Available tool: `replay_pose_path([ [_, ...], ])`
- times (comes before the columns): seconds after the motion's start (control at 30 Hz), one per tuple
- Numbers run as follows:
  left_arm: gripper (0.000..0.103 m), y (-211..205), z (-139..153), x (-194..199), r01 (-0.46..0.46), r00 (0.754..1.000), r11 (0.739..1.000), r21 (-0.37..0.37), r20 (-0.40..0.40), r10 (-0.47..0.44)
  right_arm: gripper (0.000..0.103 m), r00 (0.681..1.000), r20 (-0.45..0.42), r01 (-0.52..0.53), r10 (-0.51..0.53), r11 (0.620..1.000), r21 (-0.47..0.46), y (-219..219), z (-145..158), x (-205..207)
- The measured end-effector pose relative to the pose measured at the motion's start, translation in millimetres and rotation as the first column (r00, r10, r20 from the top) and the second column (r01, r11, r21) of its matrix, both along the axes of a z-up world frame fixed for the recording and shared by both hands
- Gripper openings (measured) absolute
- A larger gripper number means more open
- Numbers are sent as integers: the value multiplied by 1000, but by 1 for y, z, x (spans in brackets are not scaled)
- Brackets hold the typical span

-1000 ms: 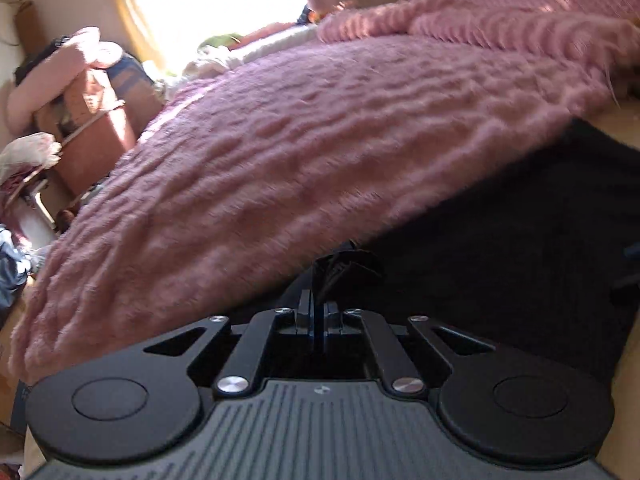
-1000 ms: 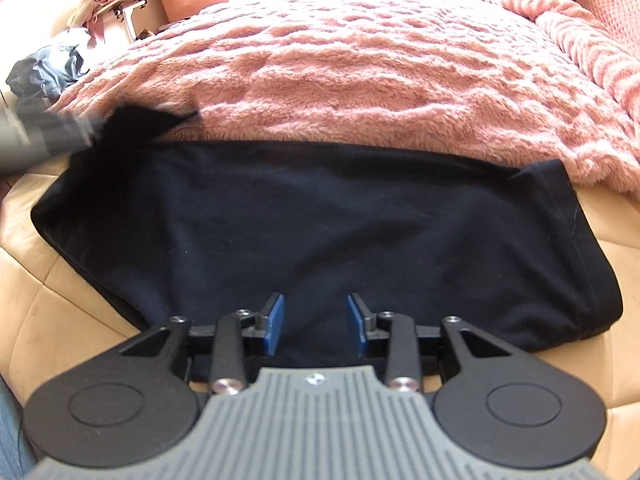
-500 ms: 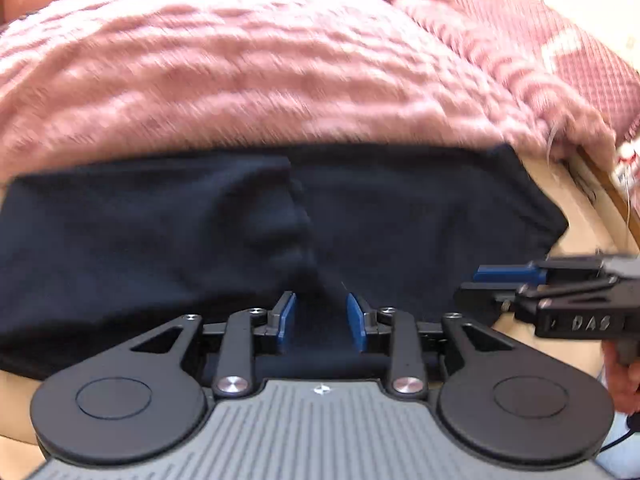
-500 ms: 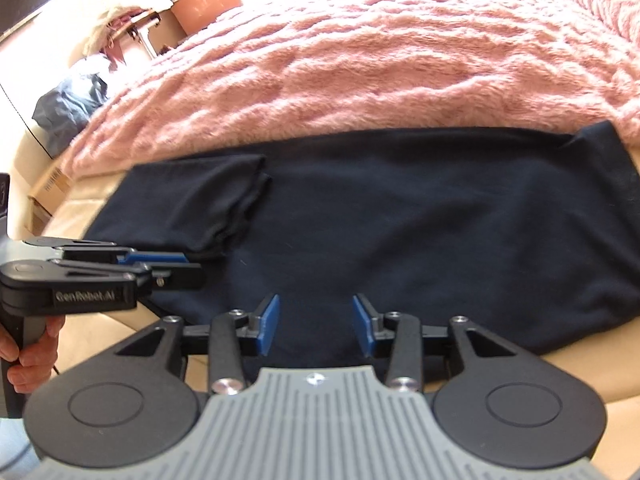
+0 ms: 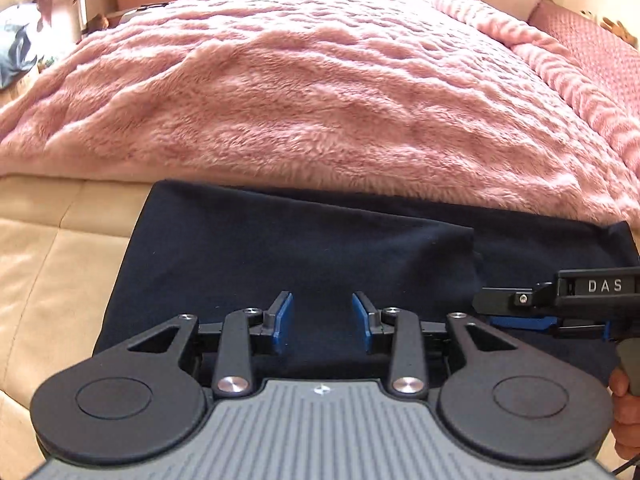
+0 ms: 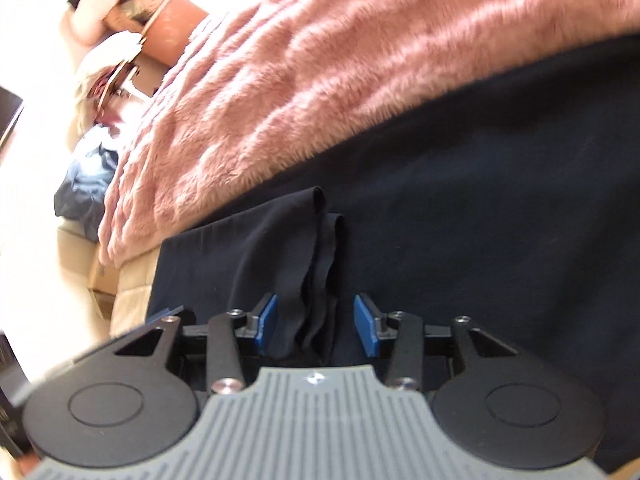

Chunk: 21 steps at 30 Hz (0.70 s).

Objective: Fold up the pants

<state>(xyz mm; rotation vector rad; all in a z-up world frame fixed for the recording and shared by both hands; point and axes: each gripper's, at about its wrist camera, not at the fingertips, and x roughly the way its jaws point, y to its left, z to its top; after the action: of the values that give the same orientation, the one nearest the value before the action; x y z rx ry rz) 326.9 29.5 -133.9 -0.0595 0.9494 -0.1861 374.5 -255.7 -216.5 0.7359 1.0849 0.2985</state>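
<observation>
Two grippers hang over the dark pants [image 5: 304, 256], which lie flat on the beige mattress [image 5: 52, 264] along the edge of the pink blanket [image 5: 320, 92] at twelve o'clock. One end is folded over, its edge at about two o'clock in the left view. The left gripper [image 5: 322, 322] has its jaws roughly half apart and empty above the folded layer. The right gripper [image 6: 316, 322], likewise parted, straddles the rumpled folded edge [image 6: 320, 264] without pinching it, probably lining up to grasp it for another fold.
</observation>
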Motion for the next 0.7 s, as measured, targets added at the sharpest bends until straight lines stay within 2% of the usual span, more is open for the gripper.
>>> replay_pose_path([
  [0.1,40,7,-4,-1,-11,1000,1000,-16,-5,11,36,1000,-23,20,-20,999,41,5,-4,6],
  [0.13,40,10,-5,-2,-18,1000,1000,-22,-6,18,32,1000,-24,21,-20,999,45,5,-6,9],
  [0.23,40,15,-6,-4,-40,999,999,-36,-13,39,0,999,-36,31,-30,999,30,10,-8,15],
  [0.3,40,18,-4,-7,-52,999,998,-38,-10,52,0,999,-30,30,-30,999,18,12,-5,16],
  [0.4,40,27,4,-13,-86,996,995,-47,12,87,0,999,54,-8,9,1000,-25,21,18,14],
  [0.57,40,47,27,-26,-164,983,983,-77,67,169,0,970,226,-68,85,994,-84,35,87,7],
  [0.7,40,58,48,-36,-193,973,977,-88,108,202,0,927,345,-102,147,984,-145,32,151,-3],
])
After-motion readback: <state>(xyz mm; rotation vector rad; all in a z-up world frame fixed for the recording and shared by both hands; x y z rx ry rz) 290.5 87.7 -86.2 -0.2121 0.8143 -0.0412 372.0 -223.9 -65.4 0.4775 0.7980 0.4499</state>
